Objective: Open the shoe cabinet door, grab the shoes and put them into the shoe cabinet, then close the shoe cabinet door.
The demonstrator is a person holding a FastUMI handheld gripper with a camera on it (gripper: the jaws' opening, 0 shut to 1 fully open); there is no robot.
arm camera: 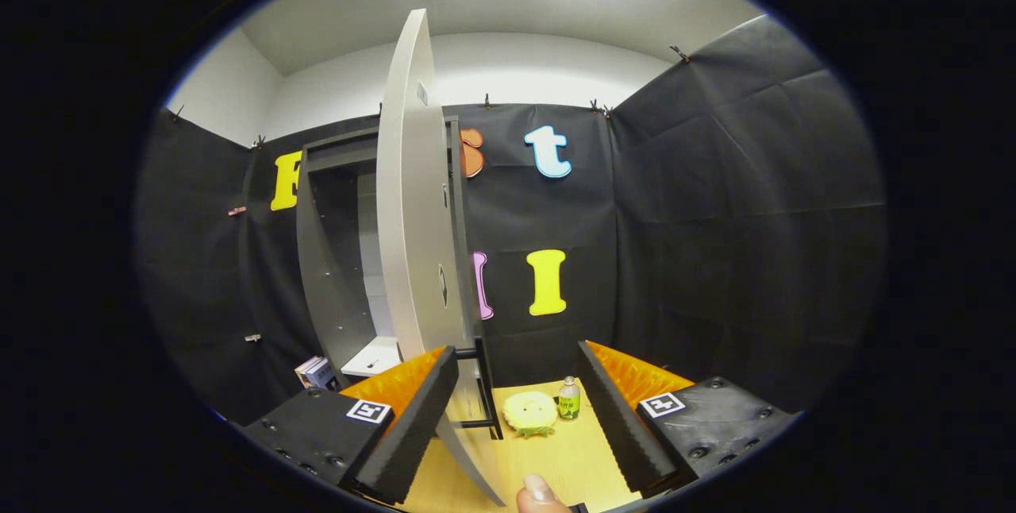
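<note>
The dark grey shoe cabinet (325,259) stands ahead to the left with its tall pale door (413,219) swung open toward me, seen nearly edge-on. The door's black bar handle (486,386) lies between my fingers, close to the left finger (413,410) and apart from the right one. My gripper (516,350) is open. A fluffy yellow shoe (530,412) lies on the wooden table (579,457), between the fingers and beyond the door's lower edge. A white shelf (373,358) shows inside the cabinet's bottom.
A small bottle with a green label (568,399) stands just right of the shoe. A few books (316,372) lie left of the cabinet's foot. A person's fingertip (540,493) shows below, between the fingers. Black cloth walls close the booth.
</note>
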